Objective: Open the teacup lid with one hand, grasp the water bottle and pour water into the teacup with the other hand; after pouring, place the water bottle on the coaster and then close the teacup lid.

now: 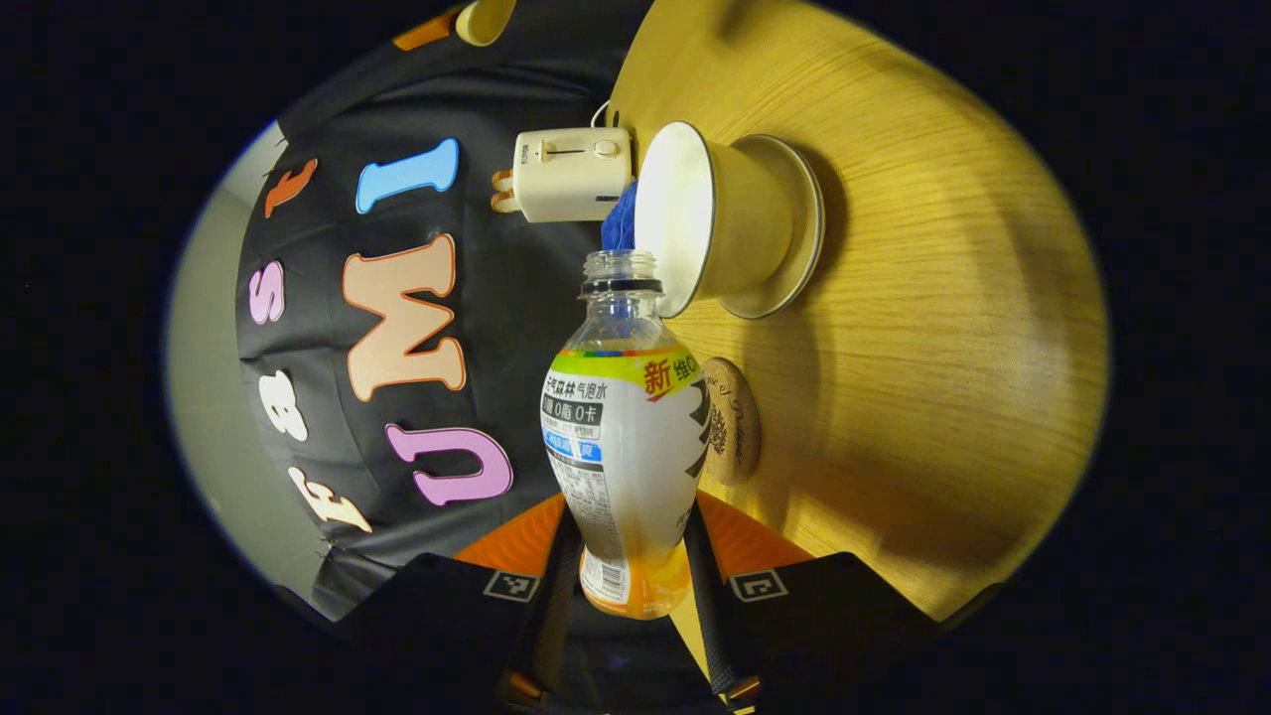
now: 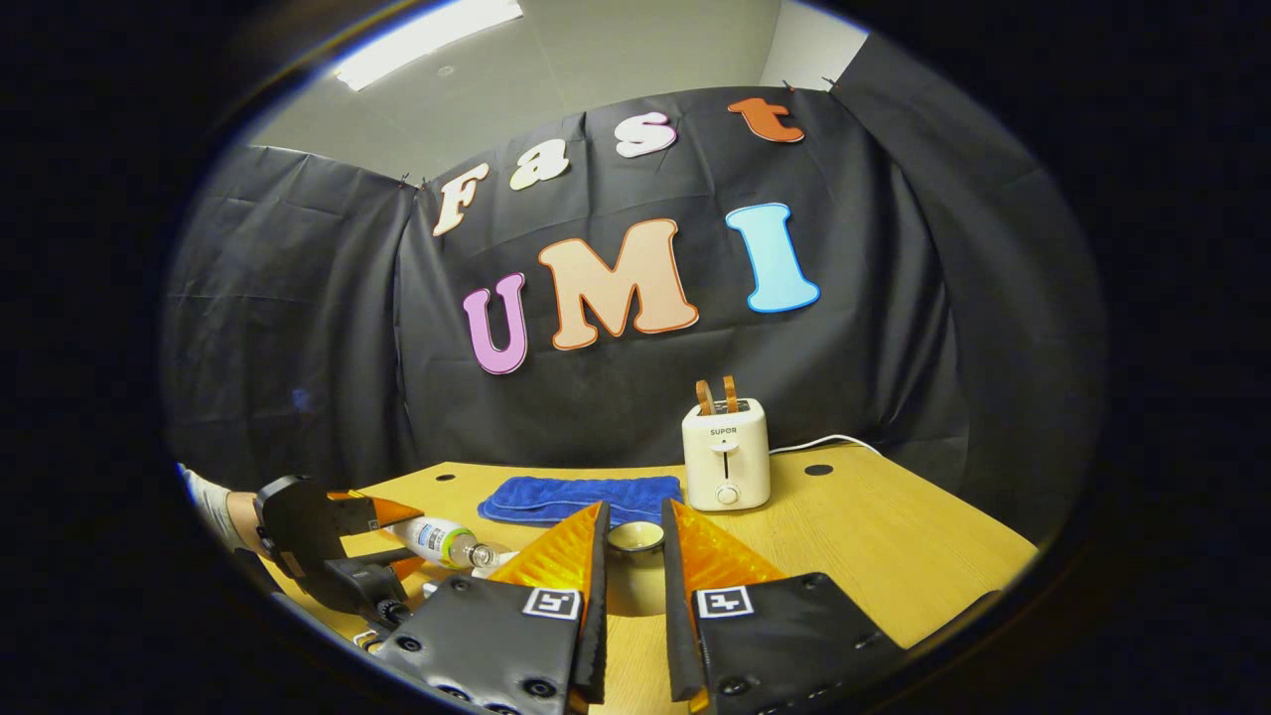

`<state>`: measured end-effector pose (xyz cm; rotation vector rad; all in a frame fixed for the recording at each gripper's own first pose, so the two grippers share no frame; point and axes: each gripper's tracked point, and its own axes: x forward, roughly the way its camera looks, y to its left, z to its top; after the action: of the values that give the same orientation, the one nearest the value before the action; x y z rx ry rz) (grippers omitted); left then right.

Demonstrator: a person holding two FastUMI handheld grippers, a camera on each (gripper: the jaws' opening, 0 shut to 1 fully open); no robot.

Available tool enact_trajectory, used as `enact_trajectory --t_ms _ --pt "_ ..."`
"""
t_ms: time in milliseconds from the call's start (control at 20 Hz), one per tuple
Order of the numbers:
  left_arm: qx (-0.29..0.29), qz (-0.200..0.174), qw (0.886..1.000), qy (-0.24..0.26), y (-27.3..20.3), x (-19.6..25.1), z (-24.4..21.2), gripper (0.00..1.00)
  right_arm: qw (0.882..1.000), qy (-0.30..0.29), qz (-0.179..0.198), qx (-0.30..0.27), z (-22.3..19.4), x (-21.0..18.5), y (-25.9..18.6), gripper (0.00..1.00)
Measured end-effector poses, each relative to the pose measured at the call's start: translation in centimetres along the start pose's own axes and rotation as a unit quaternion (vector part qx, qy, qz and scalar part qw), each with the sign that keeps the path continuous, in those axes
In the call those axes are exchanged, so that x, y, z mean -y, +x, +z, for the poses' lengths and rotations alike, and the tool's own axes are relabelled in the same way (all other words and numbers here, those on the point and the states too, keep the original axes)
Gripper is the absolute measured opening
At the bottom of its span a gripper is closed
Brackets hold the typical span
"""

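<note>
My left gripper [image 1: 631, 531] is shut on the body of a clear plastic water bottle [image 1: 624, 437] with a white label. The bottle is uncapped and lies tipped over, its open neck [image 1: 621, 276] at the rim of the white teacup [image 1: 717, 220], which stands lidless on its saucer [image 1: 806, 233]. The round cork coaster [image 1: 735, 422] lies on the table just beside the bottle. In the right gripper view my right gripper [image 2: 635, 516] is shut on the teacup lid [image 2: 635, 537], held above the table. To its left are the left gripper [image 2: 308, 541] and the tipped bottle [image 2: 437, 541].
A white toaster [image 2: 727, 457] with two slices in it stands at the back of the wooden table [image 2: 894, 536], its cord trailing right. A folded blue cloth [image 2: 581, 497] lies left of the toaster. A sleeved hand [image 2: 213, 501] holds the left gripper.
</note>
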<state>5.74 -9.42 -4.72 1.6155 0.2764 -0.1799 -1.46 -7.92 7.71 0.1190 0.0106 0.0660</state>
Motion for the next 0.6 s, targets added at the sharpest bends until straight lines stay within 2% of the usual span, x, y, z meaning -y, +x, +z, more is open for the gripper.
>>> enact_trajectory --t_ms 50,600 --pt "0.001 0.002 1.000 0.009 0.0 -0.1 0.1 0.55 1.000 0.000 -0.001 0.000 0.0 0.1 0.0 0.26" --pt "-0.008 0.000 0.996 0.089 -0.5 -1.3 -0.3 0.54 1.000 0.002 -0.013 0.003 0.3 1.1 0.0 0.28"
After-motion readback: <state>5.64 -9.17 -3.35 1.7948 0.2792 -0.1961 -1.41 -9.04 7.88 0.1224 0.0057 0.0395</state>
